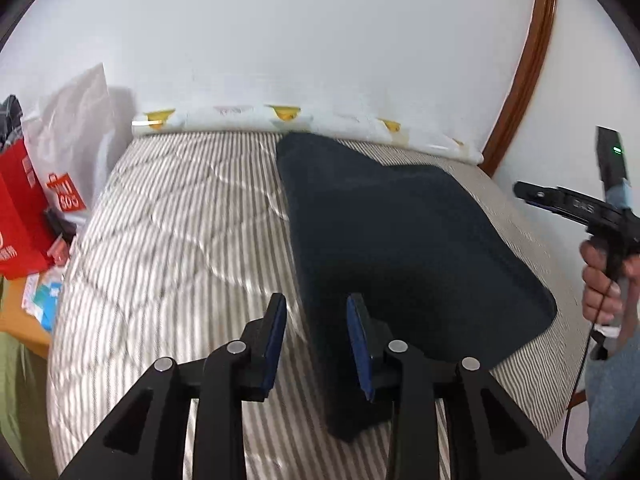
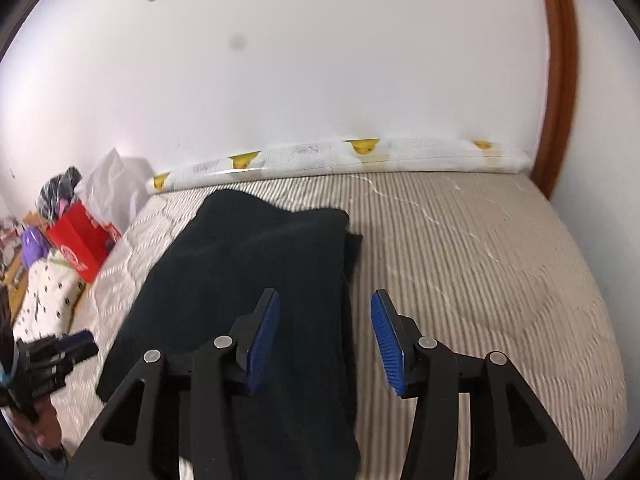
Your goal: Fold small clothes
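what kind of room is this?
Likely a bedroom: a striped quilted mattress against a white wall, a duck-print bolster along it, and shopping bags piled beside the bed.

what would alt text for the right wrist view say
A dark folded garment lies on a striped bed cover. The open right gripper hovers above its right edge, holding nothing. A white wall rises behind the bed, with a red bag at far left.

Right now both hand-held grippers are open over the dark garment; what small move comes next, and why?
Probably lower the right hand-held gripper onto the dark garment and pinch its near right edge: nothing is gripped yet, and that edge lies between its fingers.
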Demonstrator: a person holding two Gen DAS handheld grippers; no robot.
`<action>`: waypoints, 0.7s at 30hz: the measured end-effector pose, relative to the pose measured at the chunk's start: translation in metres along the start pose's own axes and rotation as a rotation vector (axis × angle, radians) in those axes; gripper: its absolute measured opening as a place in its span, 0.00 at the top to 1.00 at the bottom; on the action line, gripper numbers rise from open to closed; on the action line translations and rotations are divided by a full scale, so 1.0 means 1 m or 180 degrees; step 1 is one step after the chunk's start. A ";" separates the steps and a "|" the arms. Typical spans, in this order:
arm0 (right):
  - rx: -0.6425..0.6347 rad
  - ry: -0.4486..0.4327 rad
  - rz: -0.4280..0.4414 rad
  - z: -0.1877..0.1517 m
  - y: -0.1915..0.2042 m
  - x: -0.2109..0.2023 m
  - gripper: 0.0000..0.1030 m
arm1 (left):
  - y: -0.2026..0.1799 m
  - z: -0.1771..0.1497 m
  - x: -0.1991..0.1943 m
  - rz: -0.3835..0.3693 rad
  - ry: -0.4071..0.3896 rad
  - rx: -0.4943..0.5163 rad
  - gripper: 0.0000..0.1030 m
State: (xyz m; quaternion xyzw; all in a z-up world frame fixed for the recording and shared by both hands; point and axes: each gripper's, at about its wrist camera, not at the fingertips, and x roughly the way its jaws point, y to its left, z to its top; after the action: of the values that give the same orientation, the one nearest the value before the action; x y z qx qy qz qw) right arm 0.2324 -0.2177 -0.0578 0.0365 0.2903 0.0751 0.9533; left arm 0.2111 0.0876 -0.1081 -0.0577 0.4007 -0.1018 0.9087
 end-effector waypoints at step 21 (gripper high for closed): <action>0.0636 0.0706 0.0321 0.059 -0.031 0.159 0.87 | -0.003 0.040 0.068 -0.0175 0.0162 0.0290 0.63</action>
State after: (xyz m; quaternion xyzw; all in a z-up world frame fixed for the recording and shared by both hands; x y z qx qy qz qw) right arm 0.3993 -0.2238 -0.0992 0.1371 0.3976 0.0972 0.9020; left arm 0.2851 0.0702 -0.1300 -0.0248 0.4169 -0.1464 0.8967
